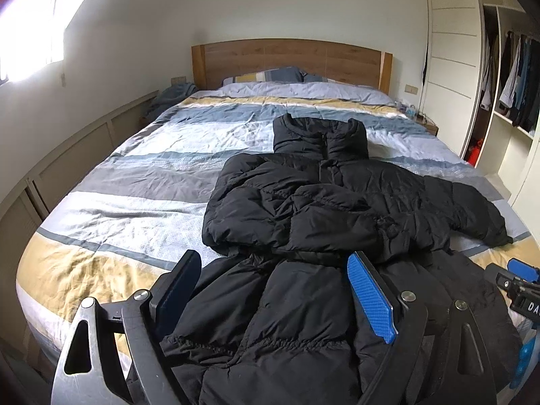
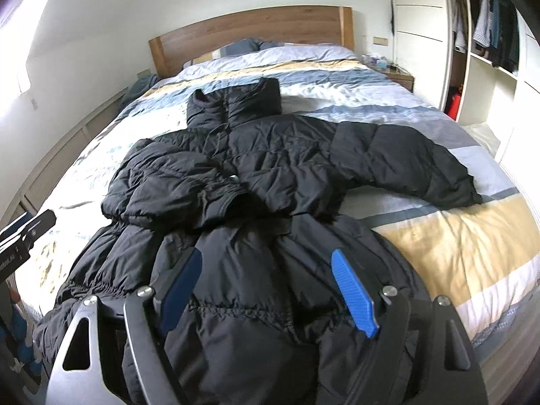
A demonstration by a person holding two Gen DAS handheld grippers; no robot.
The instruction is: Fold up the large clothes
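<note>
A large black puffer jacket (image 1: pixel 314 202) lies face up on the bed, collar toward the headboard; it also shows in the right wrist view (image 2: pixel 270 175). Its left sleeve is folded across the chest. Its right sleeve (image 2: pixel 405 165) stretches out to the right. My left gripper (image 1: pixel 273 270) is open above the jacket's lower left hem, holding nothing. My right gripper (image 2: pixel 266 266) is open above the lower right hem, holding nothing. The right gripper also shows at the right edge of the left wrist view (image 1: pixel 519 280).
The bed has a striped blue, grey and yellow duvet (image 1: pixel 128 195) and a wooden headboard (image 1: pixel 290 57). An open wardrobe (image 1: pixel 513 81) with hanging clothes stands at the right. A bedside table (image 2: pixel 395 74) carries small items. A wall with low panels runs along the left.
</note>
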